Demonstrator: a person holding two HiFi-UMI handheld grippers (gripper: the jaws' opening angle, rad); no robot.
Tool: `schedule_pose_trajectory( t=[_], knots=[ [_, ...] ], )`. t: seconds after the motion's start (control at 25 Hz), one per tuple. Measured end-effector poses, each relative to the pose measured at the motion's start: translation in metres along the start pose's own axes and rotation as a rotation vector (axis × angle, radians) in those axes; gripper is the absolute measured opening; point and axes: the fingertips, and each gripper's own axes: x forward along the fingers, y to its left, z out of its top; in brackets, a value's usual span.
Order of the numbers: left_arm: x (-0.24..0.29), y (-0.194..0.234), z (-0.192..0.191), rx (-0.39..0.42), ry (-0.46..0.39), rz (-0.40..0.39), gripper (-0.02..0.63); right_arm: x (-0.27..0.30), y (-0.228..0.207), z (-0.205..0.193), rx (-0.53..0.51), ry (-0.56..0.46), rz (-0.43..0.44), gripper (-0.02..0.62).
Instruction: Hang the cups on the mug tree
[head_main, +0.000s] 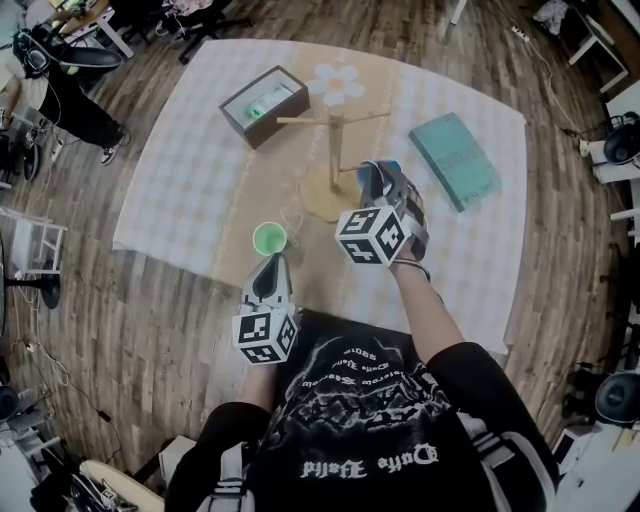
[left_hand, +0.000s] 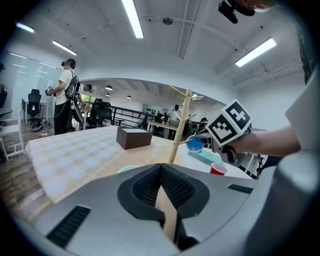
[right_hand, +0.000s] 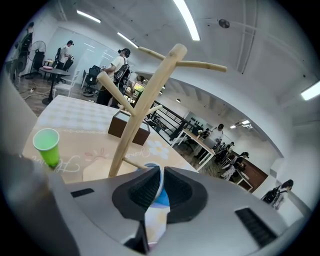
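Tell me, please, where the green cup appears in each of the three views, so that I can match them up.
Head view: the green cup stands on the cloth, left of centre, below and left of the mug tree.
Left gripper view: only its pale rim shows, low, left of centre.
Right gripper view: far left, upright on the cloth.
Shared landmark: the wooden mug tree; the cup sits to its left in every view.

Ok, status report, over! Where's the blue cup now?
Right gripper shut on blue cup, beside bare mug tree. Left gripper shut, empty. Nothing in the way.
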Motion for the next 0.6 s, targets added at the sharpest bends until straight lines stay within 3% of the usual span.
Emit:
schedule_pose_trajectory(
  t=[0.6],
  knots=[
    [0.007,-0.0002,0.0001,0.009,0.01,-0.011,0.018,-0.0043,0.0104,0.0057,0.091,-0.056,-0.07,0.041]
  ],
)
